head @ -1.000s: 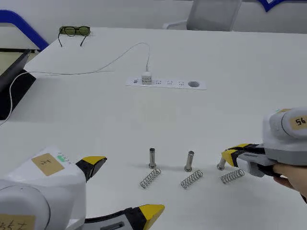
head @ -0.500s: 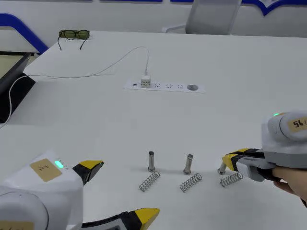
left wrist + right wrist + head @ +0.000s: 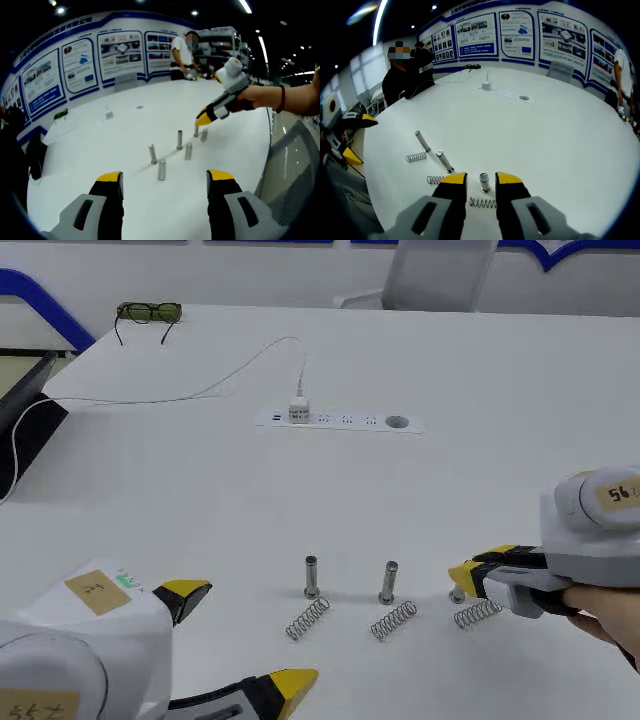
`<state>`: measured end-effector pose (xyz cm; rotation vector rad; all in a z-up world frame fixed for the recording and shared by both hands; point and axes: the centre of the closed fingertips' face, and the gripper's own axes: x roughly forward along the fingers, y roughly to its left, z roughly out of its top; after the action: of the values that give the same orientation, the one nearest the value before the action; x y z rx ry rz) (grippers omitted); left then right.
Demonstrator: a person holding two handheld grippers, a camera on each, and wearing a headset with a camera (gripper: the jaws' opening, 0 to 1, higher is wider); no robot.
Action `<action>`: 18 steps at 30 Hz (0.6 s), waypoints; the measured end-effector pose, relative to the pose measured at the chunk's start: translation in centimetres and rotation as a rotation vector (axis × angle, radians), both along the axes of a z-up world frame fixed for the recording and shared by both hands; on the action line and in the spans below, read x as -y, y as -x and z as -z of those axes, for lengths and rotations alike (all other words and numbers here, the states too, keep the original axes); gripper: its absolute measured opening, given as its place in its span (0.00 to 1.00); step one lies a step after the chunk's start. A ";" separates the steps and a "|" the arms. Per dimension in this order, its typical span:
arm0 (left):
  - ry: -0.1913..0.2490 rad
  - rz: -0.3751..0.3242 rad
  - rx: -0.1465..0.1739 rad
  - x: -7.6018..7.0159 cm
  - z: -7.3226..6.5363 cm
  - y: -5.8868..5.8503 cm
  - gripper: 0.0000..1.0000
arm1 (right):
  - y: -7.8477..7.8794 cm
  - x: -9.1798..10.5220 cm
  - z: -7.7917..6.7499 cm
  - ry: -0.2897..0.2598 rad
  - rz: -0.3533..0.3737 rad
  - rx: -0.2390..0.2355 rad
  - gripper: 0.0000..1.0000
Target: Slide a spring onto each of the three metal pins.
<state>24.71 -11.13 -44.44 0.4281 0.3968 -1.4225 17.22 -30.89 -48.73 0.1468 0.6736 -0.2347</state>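
The jaws of my right gripper (image 3: 480,180) stand narrowly parted and empty on either side of the right-hand pin (image 3: 484,183), not visibly touching it, while the right-hand spring (image 3: 482,202) lies on the white desk (image 3: 560,135) just beneath the tips. My left gripper (image 3: 165,177) hangs well back from the row, jaws wide open, also holding nothing. All three pins stand upright in a line, the middle pin (image 3: 389,581) and the left pin (image 3: 311,575) each with a coil lying just in front, the middle spring (image 3: 394,620) and the left spring (image 3: 307,618); none is threaded yet. The springs look light, thin-wired and apt to roll or flick away under a hard squeeze, so I judge a gentle pinch across the coils near one end best, leaving the other end free for the pin's top. The pins seem stiff but could topple if knocked.
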 end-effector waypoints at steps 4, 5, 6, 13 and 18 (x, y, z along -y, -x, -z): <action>-0.013 0.005 0.005 0.3 0.5 -0.3 0.67 | 0.0 -0.3 -0.6 0.022 -0.028 0.019 0.27; -0.016 0.006 0.005 0.4 0.6 -0.4 0.66 | 0.0 -0.3 -0.7 0.023 -0.032 0.024 0.30; -0.019 0.009 0.008 0.5 0.7 -0.4 0.65 | 0.1 -0.3 -0.7 0.027 -0.034 0.029 0.31; -0.041 0.031 0.002 1.1 1.7 -0.9 0.61 | 0.3 -0.9 -1.5 0.038 -0.057 0.074 0.43; -0.056 0.048 0.007 1.8 2.4 -1.3 0.58 | 0.5 -1.4 -2.5 0.038 -0.074 0.127 0.52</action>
<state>25.98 -12.96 -46.84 0.4908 0.4242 -1.4590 16.74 -29.49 -46.21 0.0991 0.5473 -0.1653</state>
